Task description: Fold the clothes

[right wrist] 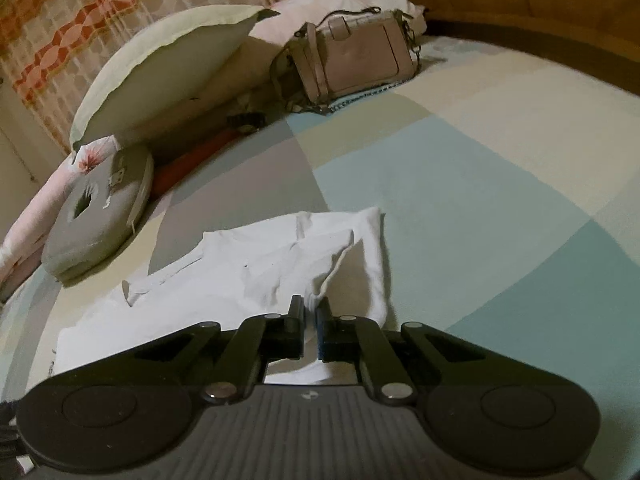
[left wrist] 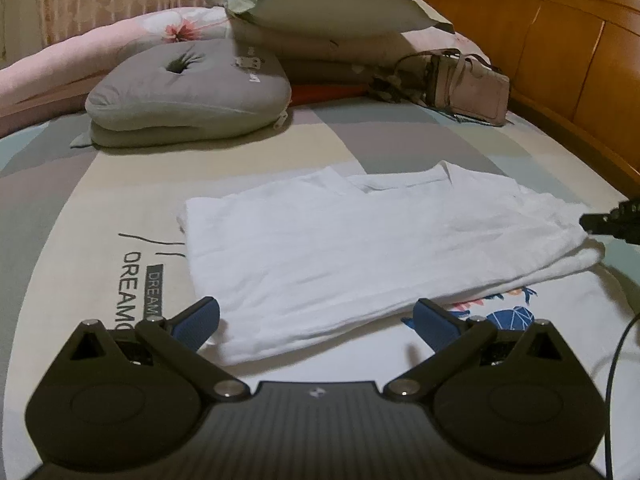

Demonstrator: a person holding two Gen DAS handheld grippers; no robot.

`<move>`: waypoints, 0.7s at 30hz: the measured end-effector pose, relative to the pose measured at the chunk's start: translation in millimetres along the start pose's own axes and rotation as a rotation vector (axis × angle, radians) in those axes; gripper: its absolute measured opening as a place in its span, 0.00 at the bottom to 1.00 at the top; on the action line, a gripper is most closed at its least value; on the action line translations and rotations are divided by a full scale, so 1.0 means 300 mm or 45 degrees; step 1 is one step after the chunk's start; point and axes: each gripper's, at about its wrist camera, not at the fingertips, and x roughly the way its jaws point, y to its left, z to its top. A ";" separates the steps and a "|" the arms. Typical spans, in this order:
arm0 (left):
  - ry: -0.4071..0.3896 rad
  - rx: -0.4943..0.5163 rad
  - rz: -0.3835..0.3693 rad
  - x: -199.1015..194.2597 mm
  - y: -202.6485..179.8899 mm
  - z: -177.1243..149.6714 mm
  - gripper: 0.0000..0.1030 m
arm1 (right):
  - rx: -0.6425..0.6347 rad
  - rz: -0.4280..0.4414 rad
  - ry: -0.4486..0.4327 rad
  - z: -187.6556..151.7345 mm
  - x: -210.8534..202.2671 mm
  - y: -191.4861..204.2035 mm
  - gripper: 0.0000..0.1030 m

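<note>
A white T-shirt (left wrist: 360, 248) lies partly folded on the bed, its upper half doubled over the lower half, where a blue and pink print (left wrist: 508, 312) shows. My left gripper (left wrist: 316, 320) hovers at its near edge, open, with nothing between its blue pads. In the right wrist view the same white T-shirt (right wrist: 256, 272) is bunched at its right side, and my right gripper (right wrist: 309, 304) is shut on a pinched fold of that cloth. The right gripper's tip (left wrist: 612, 222) pokes in at the right edge of the left wrist view.
A grey cushion with a hole (left wrist: 188, 92), stacked pillows (left wrist: 320, 12) and a beige handbag (left wrist: 468, 84) sit at the head of the bed. A wooden headboard (left wrist: 560, 52) runs along the right. The checked bedsheet (right wrist: 480, 184) spreads right of the shirt. A black cable (left wrist: 616, 380) hangs near right.
</note>
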 end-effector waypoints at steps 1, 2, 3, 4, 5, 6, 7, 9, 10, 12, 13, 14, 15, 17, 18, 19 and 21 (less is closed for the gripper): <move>-0.001 -0.006 0.002 -0.002 0.004 0.001 0.99 | -0.032 -0.015 0.011 0.000 -0.005 0.006 0.09; -0.002 -0.012 0.004 -0.004 0.007 0.001 0.99 | -0.075 -0.034 0.017 -0.001 -0.013 0.016 0.10; -0.003 -0.012 0.005 -0.006 0.010 0.003 0.99 | -0.129 -0.048 0.012 -0.006 -0.028 0.033 0.11; -0.005 -0.008 0.003 -0.010 0.009 0.005 0.99 | -0.191 -0.057 -0.003 -0.012 -0.048 0.056 0.12; -0.008 -0.003 0.002 -0.013 0.009 0.006 0.99 | -0.271 -0.063 -0.024 -0.022 -0.068 0.086 0.16; -0.011 0.006 0.001 -0.016 0.006 0.007 0.99 | -0.370 -0.060 -0.041 -0.036 -0.079 0.123 0.18; -0.015 0.016 0.000 -0.020 0.003 0.007 0.99 | -0.475 -0.053 -0.049 -0.051 -0.083 0.163 0.20; -0.021 0.036 0.000 -0.026 -0.004 0.008 0.99 | -0.667 -0.029 -0.060 -0.081 -0.083 0.238 0.30; -0.025 0.046 0.005 -0.029 -0.006 0.009 0.99 | -0.745 -0.005 -0.053 -0.099 -0.072 0.273 0.30; -0.030 0.057 0.016 -0.034 -0.008 0.011 0.99 | -0.899 0.043 -0.036 -0.139 -0.044 0.345 0.31; -0.032 0.056 0.016 -0.036 -0.006 0.012 0.99 | -0.966 0.063 -0.028 -0.160 -0.032 0.379 0.31; -0.034 0.052 0.014 -0.039 -0.002 0.013 0.99 | -1.036 0.086 -0.018 -0.182 -0.019 0.414 0.31; -0.036 0.045 0.013 -0.039 0.002 0.014 0.99 | -1.091 0.086 -0.020 -0.200 -0.010 0.445 0.31; -0.034 0.030 0.021 -0.036 0.012 0.014 0.99 | -1.130 0.002 -0.053 -0.210 0.006 0.477 0.31; -0.029 0.026 0.025 -0.033 0.015 0.013 0.99 | -1.116 -0.051 -0.071 -0.201 0.013 0.473 0.31; -0.024 0.023 0.029 -0.030 0.019 0.013 0.99 | -1.079 -0.107 -0.090 -0.183 0.019 0.456 0.31; -0.021 0.019 0.033 -0.027 0.022 0.013 0.99 | -0.998 -0.225 -0.119 -0.146 0.031 0.414 0.32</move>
